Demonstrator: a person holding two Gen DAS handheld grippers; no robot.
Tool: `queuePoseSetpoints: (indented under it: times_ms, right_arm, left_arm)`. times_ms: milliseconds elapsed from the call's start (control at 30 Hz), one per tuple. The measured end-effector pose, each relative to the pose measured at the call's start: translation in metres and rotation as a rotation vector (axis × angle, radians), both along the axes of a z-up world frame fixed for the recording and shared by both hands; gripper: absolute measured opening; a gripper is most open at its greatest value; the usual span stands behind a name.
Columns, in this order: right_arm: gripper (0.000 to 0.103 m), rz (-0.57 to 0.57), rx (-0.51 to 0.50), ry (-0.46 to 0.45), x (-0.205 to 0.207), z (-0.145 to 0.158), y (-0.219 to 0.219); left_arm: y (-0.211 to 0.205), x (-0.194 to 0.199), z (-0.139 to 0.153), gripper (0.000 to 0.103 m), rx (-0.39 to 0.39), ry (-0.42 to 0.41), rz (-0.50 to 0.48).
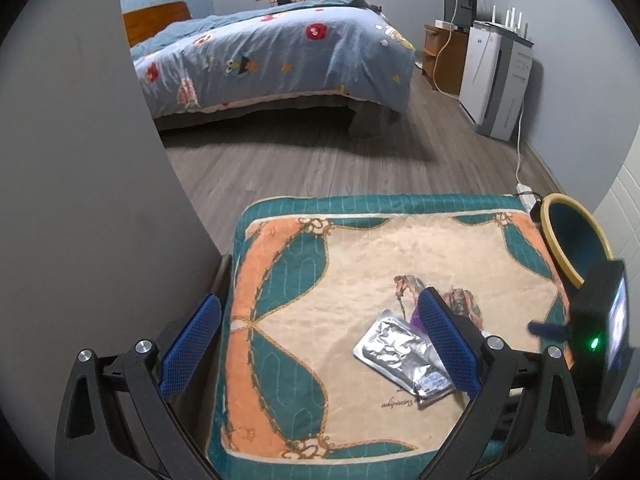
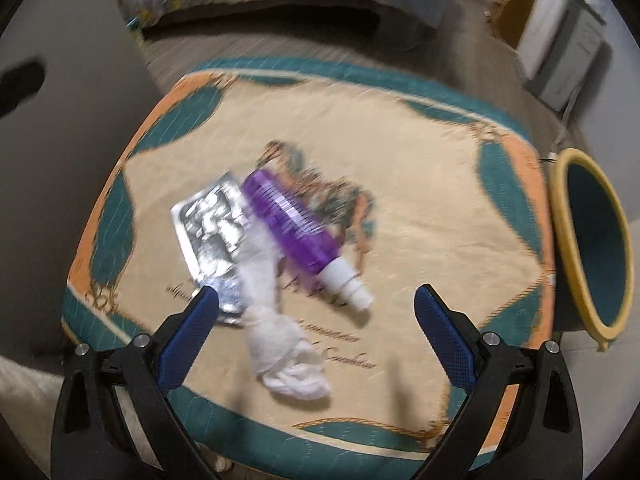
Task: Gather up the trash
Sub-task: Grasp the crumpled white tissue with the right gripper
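Purple bottle [image 2: 294, 226], foil pouch [image 2: 212, 220], white tissue [image 2: 280, 336] lay touching mid-surface [image 2: 420, 184]. Right hand-held gripper [image 2: 316, 306] wide open, empty; left hand-held gripper [image 1: 320, 320] likewise. Round bottle, blurred, might roll; tissue might snag. Bin [image 2: 592, 240] beside edge.

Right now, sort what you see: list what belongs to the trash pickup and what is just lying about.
Belongs to the job:
- silver foil pouch
- purple bottle
- crumpled white tissue
- yellow-rimmed bin beside the cushion
- right gripper, open above the trash
- left gripper, open

Just lying about:
- patterned cushion
- bed
- white appliance
- power strip
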State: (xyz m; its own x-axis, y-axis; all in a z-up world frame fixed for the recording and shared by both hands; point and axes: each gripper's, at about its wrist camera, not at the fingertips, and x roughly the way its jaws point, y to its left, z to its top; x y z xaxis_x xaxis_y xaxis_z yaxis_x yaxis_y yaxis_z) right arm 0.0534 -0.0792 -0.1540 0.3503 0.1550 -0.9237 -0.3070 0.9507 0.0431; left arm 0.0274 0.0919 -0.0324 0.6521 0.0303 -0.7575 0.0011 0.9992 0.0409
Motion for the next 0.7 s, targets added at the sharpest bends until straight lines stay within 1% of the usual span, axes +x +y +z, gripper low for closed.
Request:
queuePoseSetpoints:
  times_ms: [33,100,167,200,233,267,300,400,467,500,567,600,700]
  right_arm:
    - [0.087,0.024,-0.006,0.018,-0.001,-0.005,0.005]
    - [0.077,0.059,-0.035,0.044,-0.002,-0.013,0.013]
    - [0.064,0.080,-0.051,0.064,-0.003,-0.020,0.016]
    - [0.059,0.085,-0.056,0.078,-0.003,-0.023,0.018]
    - [0.048,0.088,-0.059,0.091,-0.002,-0.025,0.018]
    - [0.033,0.090,-0.056,0.111,-0.002,-0.028,0.017]
    - [0.025,0.088,-0.047,0.121,-0.001,-0.029,0.016]
    - [0.025,0.079,-0.028,0.118,0.000,-0.021,0.012]
    - [0.024,0.069,-0.021,0.105,0.000,-0.007,0.007]
    - [0.024,0.058,-0.003,0.104,0.001,0.004,0.002]
    - [0.024,0.048,-0.002,0.083,0.006,0.026,-0.008]
    - [0.024,0.040,-0.007,0.064,0.012,0.041,-0.015]
    - [0.024,0.009,-0.017,-0.004,0.024,0.073,-0.038]
  left_arm:
    - [0.000,0.001,0.000,0.098,-0.002,0.002,0.002]
    - [0.001,0.001,-0.001,0.098,-0.003,0.003,0.001]
    - [0.001,0.002,-0.001,0.098,0.000,0.006,-0.001]
    - [0.001,0.002,-0.002,0.098,0.000,0.008,-0.001]
    - [0.001,0.003,-0.003,0.098,0.001,0.011,-0.001]
    - [0.000,0.003,-0.004,0.098,0.002,0.013,-0.001]
    - [0.000,0.004,-0.004,0.098,0.003,0.015,-0.002]
    - [-0.002,0.003,-0.006,0.098,0.006,0.018,-0.003]
    - [-0.002,0.003,-0.008,0.098,0.007,0.022,-0.004]
    - [-0.002,0.004,-0.009,0.098,0.007,0.027,-0.005]
    - [-0.004,0.006,-0.014,0.098,-0.002,0.042,-0.012]
    - [-0.007,0.007,-0.018,0.098,-0.004,0.053,-0.016]
    - [-0.016,0.007,-0.032,0.098,-0.014,0.093,-0.031]
